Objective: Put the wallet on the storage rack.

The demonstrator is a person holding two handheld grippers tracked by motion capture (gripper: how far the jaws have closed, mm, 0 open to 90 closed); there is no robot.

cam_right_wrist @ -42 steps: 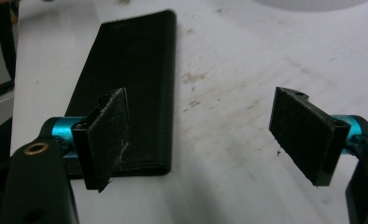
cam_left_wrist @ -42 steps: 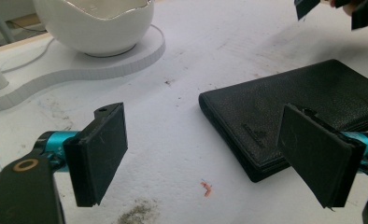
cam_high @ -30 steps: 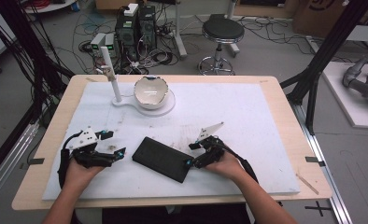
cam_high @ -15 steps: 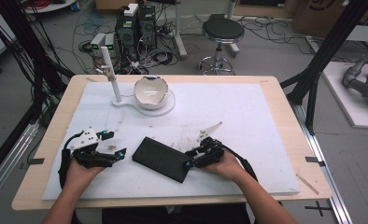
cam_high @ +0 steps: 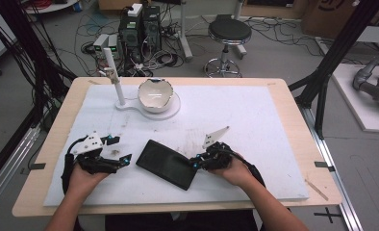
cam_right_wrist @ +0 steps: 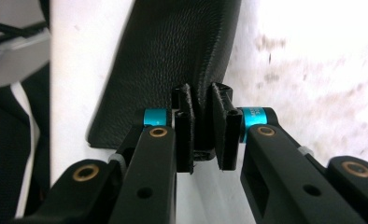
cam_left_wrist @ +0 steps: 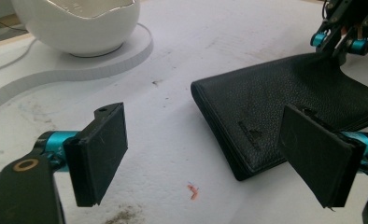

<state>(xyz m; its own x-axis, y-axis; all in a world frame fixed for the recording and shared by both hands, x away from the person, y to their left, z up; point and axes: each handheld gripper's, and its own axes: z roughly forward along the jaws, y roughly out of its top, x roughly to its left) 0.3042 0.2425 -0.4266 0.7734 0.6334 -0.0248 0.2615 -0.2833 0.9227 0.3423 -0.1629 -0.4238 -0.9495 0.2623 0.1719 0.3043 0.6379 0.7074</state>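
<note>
Since a second ago the right gripper point(cam_right_wrist: 202, 126) has closed in and pinches the wallet point(cam_high: 167, 164) edge lying mid-mat; left gripper point(cam_left_wrist: 205, 154) waits spread beside it, so lifting looks imminent.

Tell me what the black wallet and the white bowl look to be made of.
Wallet: leather or imitation, matte black; pebbled grain, stitched edge and embossed mark show in the left gripper view. Bowl: likely glazed ceramic, glossy white, with an uneven, eggshell-like rim; plastic cannot be ruled out.
</note>
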